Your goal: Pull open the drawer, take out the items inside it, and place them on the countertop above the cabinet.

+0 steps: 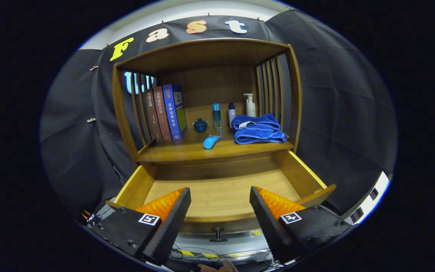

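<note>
- While I hang in front of the cabinet, my gripper (220,196) has its jaws wide apart and grips nothing; the drawer (221,189) lies pulled open just ahead of and below my fingertips.
- Nothing shows on the drawer floor between my fingers, so I judge the emptying done or nearly so.
- Above the drawer, on the countertop (187,151), a light blue tube (211,142) lies near the front edge, its long axis slanting back toward a tall blue bottle (216,116).
- Folded blue towels (258,129) sit right of the tube, books (164,113) left.
- Drawer knob (218,234) sits below, between my fingers, with open room around it.
</note>
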A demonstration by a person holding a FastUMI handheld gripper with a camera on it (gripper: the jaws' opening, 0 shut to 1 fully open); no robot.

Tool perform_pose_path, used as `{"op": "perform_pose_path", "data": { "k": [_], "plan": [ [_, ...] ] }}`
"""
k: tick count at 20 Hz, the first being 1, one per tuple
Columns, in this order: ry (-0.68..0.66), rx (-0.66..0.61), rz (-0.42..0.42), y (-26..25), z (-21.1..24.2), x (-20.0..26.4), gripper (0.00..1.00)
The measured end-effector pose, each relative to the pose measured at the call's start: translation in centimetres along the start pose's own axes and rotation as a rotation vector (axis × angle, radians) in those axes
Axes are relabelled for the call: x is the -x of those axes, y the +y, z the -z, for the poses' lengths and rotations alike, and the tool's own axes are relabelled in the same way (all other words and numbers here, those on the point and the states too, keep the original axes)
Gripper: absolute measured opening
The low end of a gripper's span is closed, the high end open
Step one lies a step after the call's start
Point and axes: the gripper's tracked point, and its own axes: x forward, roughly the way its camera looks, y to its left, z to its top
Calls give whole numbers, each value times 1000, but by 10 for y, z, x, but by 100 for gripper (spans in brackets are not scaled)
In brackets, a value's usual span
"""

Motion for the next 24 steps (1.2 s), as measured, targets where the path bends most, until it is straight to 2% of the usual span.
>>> {"op": "perform_pose_path", "data": {
  "k": [8,14,24],
  "plan": [
    [-6,82,-7,2,46,3,100],
    [30,49,-4,1,51,-10,100],
    [-35,38,-9,4,38,-4,100]
  ]
}}
